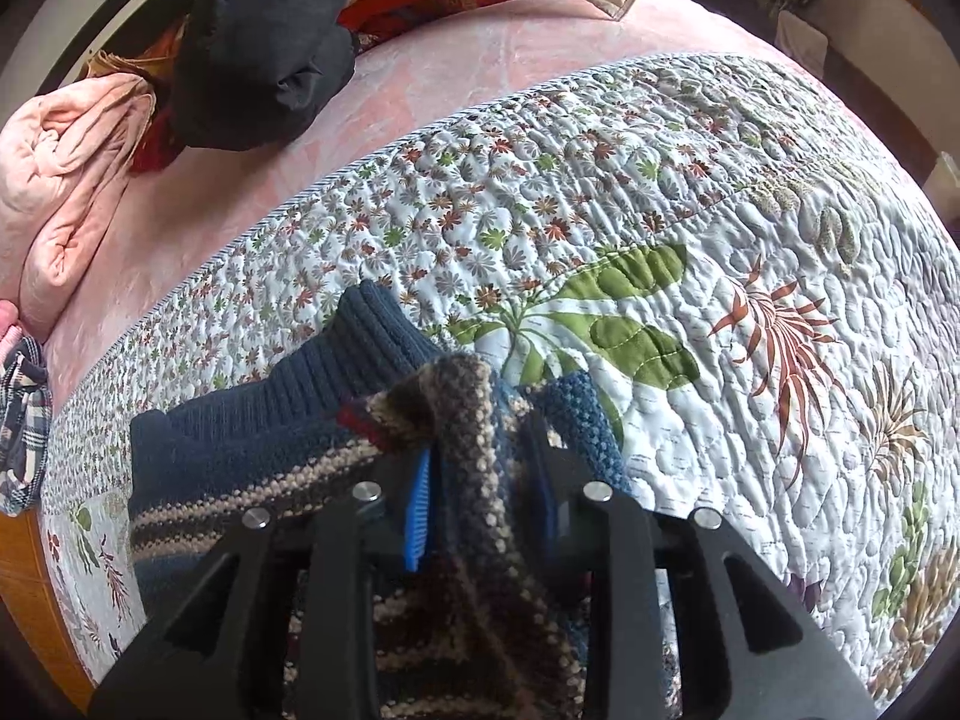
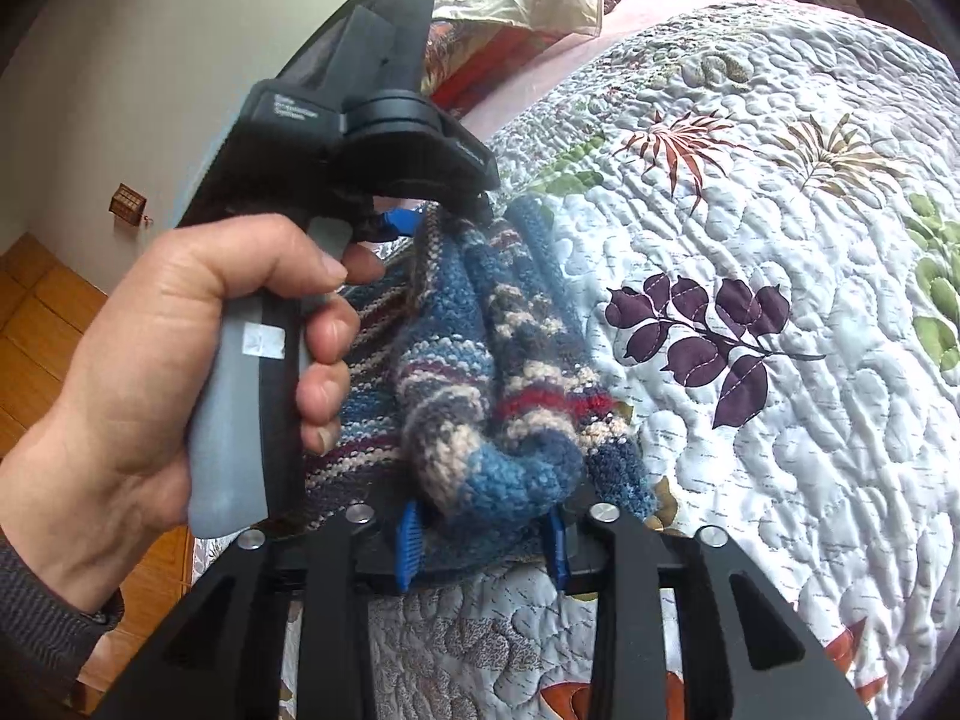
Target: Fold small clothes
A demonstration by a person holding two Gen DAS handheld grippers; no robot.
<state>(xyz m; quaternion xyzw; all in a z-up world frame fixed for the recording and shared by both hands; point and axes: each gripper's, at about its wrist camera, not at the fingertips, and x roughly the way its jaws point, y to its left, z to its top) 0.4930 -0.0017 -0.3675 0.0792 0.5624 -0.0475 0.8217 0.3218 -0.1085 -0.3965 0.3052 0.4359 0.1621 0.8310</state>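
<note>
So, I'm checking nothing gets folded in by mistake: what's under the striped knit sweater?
Around the striped knit sweater, only the floral quilt shows. Both the left gripper and the right gripper pinch bunched folds, and whatever lies beneath those folds is covered.

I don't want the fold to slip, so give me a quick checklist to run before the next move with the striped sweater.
1. Left gripper pinching the striped sweater: ok, knit bunched between its fingers.
2. Right gripper pinching it too: ok, folded knit sits between the blue pads.
3. Both grips on the same garment: ok.
4. Quilt ahead free for laying down: ok.
5. Collar lying flat: not ok, it stands up.
6. Sleeves tucked: cannot tell.
</note>
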